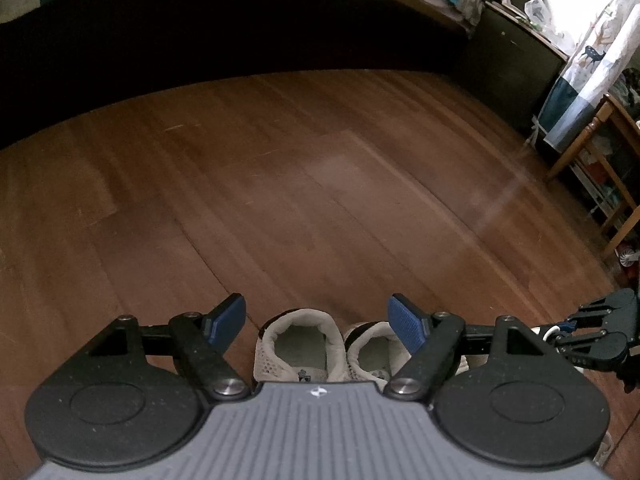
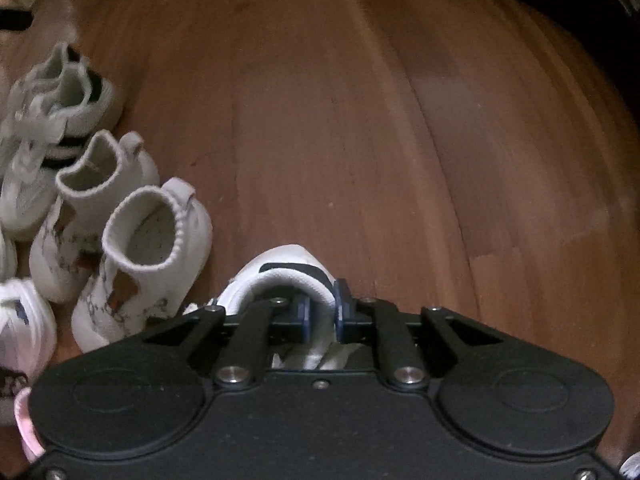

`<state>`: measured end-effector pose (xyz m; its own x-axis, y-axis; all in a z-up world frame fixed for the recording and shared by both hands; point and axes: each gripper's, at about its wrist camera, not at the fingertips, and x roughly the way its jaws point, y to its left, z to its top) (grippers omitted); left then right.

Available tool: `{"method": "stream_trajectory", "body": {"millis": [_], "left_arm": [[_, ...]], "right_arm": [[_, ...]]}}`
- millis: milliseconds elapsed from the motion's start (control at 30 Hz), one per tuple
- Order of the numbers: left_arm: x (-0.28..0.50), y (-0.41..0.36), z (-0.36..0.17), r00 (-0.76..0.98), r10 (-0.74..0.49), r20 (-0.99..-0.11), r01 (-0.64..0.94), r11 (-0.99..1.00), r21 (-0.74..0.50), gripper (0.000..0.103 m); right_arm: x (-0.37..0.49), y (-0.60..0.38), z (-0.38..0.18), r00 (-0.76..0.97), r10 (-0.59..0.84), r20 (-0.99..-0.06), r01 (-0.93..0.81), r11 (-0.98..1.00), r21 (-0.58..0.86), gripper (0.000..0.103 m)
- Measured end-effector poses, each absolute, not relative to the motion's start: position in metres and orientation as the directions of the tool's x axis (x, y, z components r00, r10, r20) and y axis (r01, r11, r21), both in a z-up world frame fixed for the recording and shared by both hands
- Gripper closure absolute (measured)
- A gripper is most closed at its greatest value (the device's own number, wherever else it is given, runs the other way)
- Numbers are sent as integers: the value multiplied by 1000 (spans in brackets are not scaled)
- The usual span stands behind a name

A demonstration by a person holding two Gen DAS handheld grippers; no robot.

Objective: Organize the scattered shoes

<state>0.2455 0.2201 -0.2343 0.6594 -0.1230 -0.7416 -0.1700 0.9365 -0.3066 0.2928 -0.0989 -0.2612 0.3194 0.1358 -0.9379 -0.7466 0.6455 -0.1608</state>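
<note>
Left gripper (image 1: 316, 322): jaws spread wide, blue pads (image 1: 228, 318) well apart, nothing between them; it hangs above the wooden floor (image 1: 280, 184).
Sock-collar pair (image 1: 298, 346): two off-white mesh shoes side by side, touching, just under the left gripper's nose with their openings facing up; the right-hand one is partly hidden behind the right blue pad.
Right gripper, seen from the left wrist (image 1: 600, 334): dark linkage at the right edge of the floor view, low, near the pair; its jaws are not clear from here.
Bed edge (image 1: 200, 32): dark band along the far side of the floor.
Wooden shelf (image 1: 600, 168): at the far right edge, beside a patterned curtain (image 1: 592, 60).
Row of shoes (image 2: 76, 200): along the left edge of the floor in the right wrist view, a grey strapped sneaker (image 2: 52, 120) farthest, then two off-white sock-collar shoes, with a pink-edged shoe (image 2: 24, 320) nearest.
Right gripper (image 2: 322, 312): jaws closed on the collar of a white sneaker (image 2: 280, 276) with a dark stripe, just right of the row.
</note>
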Motion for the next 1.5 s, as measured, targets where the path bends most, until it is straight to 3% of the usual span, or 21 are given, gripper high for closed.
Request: {"method": "stream_trajectory", "body": {"millis": [100,300,367,433,533,767,1067,1200,1300,1500], "left_arm": [[247,219,-235,660,-128,-740,-165,937,-309,25],[251,215,-235,660,-134,-739,-154,939,-307,25],[252,214,-235,660,-133,-740,-156,938,-308,25],[255,212,-234,660,-138,-738,-154,937,-313,25],[256,205,-226,652,-153,-743,-125,944,-304,25],[251,185,-200,607,-185,-773,-18,969,-246,22],[188,188,-44,658,-119,-744,132,990,-42,16],[157,190,32,694,-89,-715,186,981,58,0],[126,172,95,723,-55,-689,206,969,139,0],[80,113,133,699,59,-713,110,976,189,0]], "right_arm": [[296,-98,-261,319,129,-939,-736,658,-159,92],[292,-108,-256,325,155,-933,-692,711,-123,74],[291,-119,-242,335,166,-928,-661,743,-105,51],[289,-131,-227,351,200,-915,-613,788,-63,45],[278,-172,-193,378,268,-886,-455,887,74,26],[199,-246,-121,451,340,-825,-197,940,280,8],[74,-295,-15,574,337,-746,-153,939,307,1],[18,-302,36,650,326,-686,-200,945,260,1],[-20,-312,60,671,369,-643,-178,922,345,1],[-69,-314,62,677,360,-643,-108,912,397,0]]}}
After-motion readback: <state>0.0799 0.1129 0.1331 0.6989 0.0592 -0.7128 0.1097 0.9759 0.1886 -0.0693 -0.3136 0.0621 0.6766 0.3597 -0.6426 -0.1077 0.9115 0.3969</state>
